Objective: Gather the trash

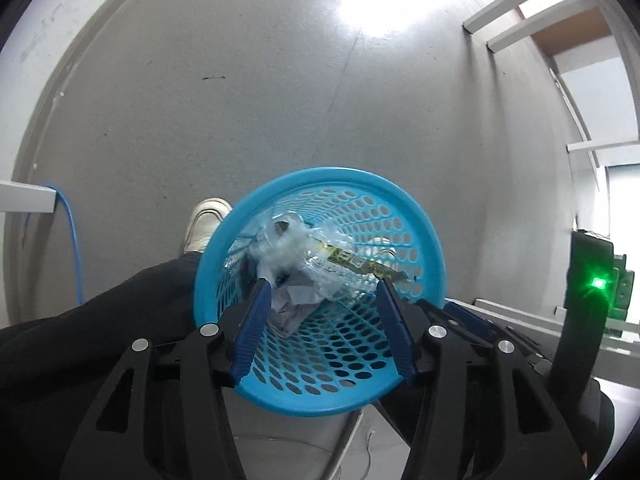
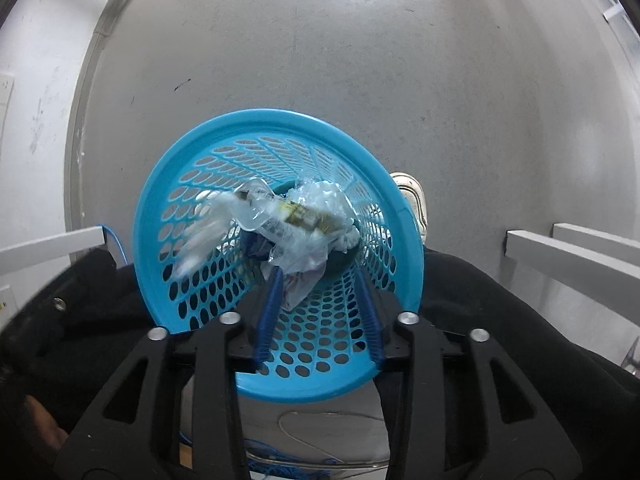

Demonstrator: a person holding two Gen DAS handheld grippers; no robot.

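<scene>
A blue perforated basket (image 1: 304, 408) (image 2: 160, 184) stands on the grey floor right under both grippers. Inside lie a crushed clear plastic bottle (image 1: 340, 260) (image 2: 276, 216) with a yellow-green label, crumpled clear film (image 2: 332, 200) and crumpled paper (image 1: 296, 304). A blurred clear piece (image 2: 200, 236) shows against the basket's left wall. My left gripper (image 1: 322, 286) hangs over the basket's mouth, open, its blue pads apart with nothing pressed between them. My right gripper (image 2: 319, 274) points down into the basket, also open and holding nothing.
A person's legs in dark trousers (image 1: 100, 320) flank the basket, with a white shoe (image 1: 206, 220) (image 2: 412, 196) beside it. A blue cable (image 1: 74, 240) runs down at the left. White shelf frames (image 1: 540, 12) (image 2: 572, 256) and a dark device with a green light (image 1: 598, 282) stand at the right.
</scene>
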